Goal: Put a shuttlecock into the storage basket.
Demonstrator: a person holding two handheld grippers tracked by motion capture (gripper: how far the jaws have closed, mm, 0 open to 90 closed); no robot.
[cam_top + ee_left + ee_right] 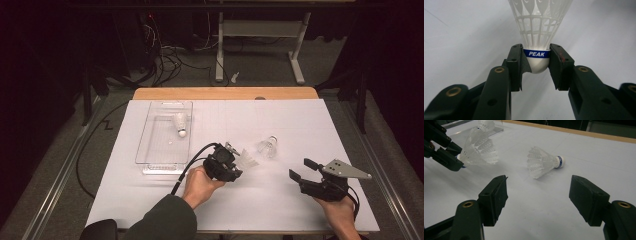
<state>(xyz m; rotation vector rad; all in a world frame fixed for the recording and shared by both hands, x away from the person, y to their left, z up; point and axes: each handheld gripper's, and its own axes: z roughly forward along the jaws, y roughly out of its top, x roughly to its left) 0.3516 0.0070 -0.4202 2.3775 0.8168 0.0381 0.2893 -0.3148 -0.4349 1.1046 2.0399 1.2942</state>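
The left gripper (239,161) is closed on a white plastic shuttlecock (537,30): in the left gripper view its two black pads press on both sides of the rounded white cork, at the blue band with the word PEAK, and the skirt points away from the jaws. In the high view this gripper is a little left of the middle of the table (300,125), nearer to the person's edge than to the far edge, and the skirt of the held shuttlecock sticks out to the right of it. The left hand (200,186) holds the gripper from below, with a dark green sleeve behind it. A second shuttlecock (268,146) lies on its side on the white cover, just to the right of the held one and apart from it; in the right gripper view its cork with a blue band points to the right. A third shuttlecock (180,123) lies inside the clear plastic tray (145,137), which stands toward the far left corner of the table. The right gripper (302,168) is near the right near corner, held by the right hand (339,207); its jaws stand wide apart with nothing between them, directed toward the lying shuttlecock.
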